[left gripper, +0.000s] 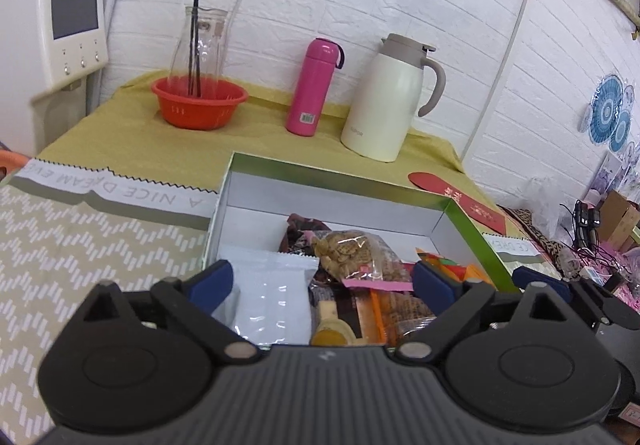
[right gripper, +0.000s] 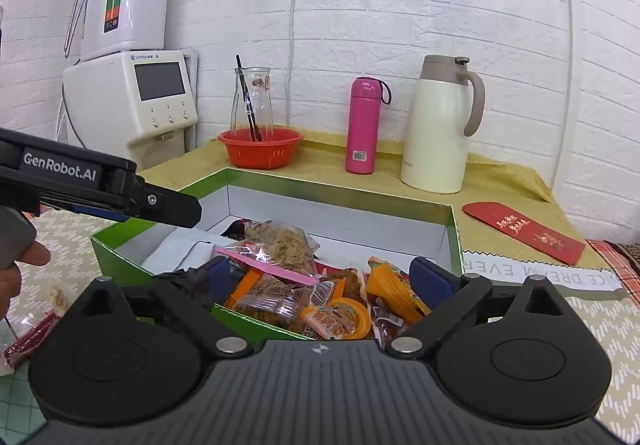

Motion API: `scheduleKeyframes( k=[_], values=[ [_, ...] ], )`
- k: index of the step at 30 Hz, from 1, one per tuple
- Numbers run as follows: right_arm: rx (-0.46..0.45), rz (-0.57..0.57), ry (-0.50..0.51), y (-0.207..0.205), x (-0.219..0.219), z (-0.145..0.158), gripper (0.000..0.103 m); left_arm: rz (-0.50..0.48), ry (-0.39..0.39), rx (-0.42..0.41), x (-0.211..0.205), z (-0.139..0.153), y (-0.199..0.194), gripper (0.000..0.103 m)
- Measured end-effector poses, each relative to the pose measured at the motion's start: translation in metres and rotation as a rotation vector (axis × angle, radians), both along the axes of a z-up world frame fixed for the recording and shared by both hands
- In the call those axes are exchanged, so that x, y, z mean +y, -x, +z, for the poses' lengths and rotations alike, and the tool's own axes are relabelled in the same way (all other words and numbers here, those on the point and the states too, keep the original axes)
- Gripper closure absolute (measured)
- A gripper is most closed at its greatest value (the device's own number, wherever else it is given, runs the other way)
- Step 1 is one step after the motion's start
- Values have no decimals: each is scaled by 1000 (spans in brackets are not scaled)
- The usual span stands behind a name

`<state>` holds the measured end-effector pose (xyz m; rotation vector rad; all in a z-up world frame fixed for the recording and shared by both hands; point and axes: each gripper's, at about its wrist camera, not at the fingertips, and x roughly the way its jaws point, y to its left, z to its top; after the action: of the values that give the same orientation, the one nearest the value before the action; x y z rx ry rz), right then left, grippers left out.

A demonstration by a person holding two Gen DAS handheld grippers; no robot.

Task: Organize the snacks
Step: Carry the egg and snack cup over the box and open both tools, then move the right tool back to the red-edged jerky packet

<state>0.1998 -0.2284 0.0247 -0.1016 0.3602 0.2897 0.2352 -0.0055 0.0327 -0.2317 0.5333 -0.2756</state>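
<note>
A green box with a white inside (left gripper: 332, 170) (right gripper: 116, 253) lies on the table, and several snack packets are piled in its near half. Among them are a white pouch (left gripper: 272, 285), a clear bag of brown crackers (left gripper: 356, 253) (right gripper: 284, 241), an orange packet (right gripper: 392, 285) and a jelly cup (right gripper: 340, 317). My left gripper (left gripper: 322, 279) hovers open over the pouch and cracker bag, gripping nothing. My right gripper (right gripper: 324, 275) stands open over the box's near right part, also with nothing held. The left gripper's finger (right gripper: 168, 205) reaches in over the box's left wall.
At the back stand a red basket (left gripper: 199, 101) holding a glass carafe, a pink bottle (left gripper: 312, 89) and a cream jug (left gripper: 390, 101). A red envelope (right gripper: 524, 231) lies right of the box. A red packet (right gripper: 34, 335) lies on the mat at left, a water dispenser (right gripper: 156, 97) beyond.
</note>
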Motion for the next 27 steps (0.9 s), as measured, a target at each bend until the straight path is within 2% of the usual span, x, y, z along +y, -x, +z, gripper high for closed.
scheduleKeyframes(
  k=[12,14,17,19,23,27],
  values=[
    [25,4,-35,48,8,19,0,-2,-5,-27,14,12,51,9],
    [58,-13,-49,59,11,21,0,35,-26,-9,25,14,66,9],
    [98,12,2,79,24,16,0,127,-49,-13,48,8,95,9],
    [122,79,34,91,33,7,0,151,-33,-17,64,1,113,9],
    [186,206,105,100,57,-12,0,167,27,70,94,-21,134,9],
    [233,213,111,94,79,-25,0,173,114,133,115,-38,150,9]
  ],
)
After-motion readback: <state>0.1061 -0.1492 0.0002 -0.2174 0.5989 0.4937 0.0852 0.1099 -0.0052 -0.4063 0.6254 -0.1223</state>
